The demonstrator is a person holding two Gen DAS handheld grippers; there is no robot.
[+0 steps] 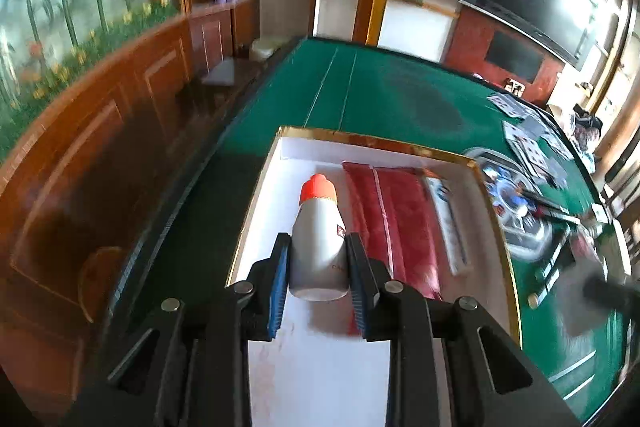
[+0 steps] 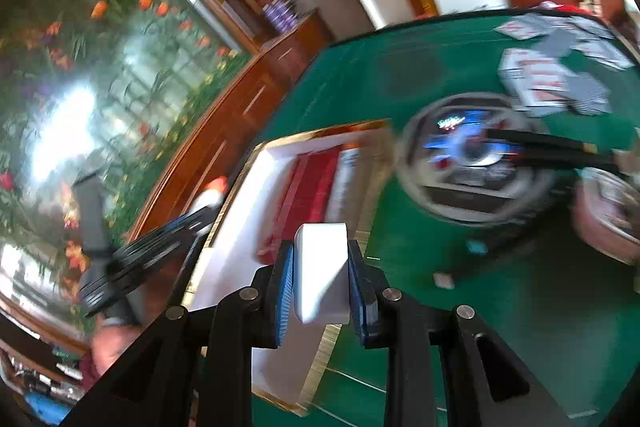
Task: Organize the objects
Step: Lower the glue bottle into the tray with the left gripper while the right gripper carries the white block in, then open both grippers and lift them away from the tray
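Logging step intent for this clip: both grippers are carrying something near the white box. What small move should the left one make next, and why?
Probably lower the bottle into the bare left lane of the gold-rimmed box and let go. The left gripper is clamped on it above that space, beside the red pouch. The right gripper, holding a white block, is over the box's near rim.

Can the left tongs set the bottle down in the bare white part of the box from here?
Probably yes: the left tongs hold the bottle directly above the box's bare strip, beside the red pouch.

no legible text or labels anywhere
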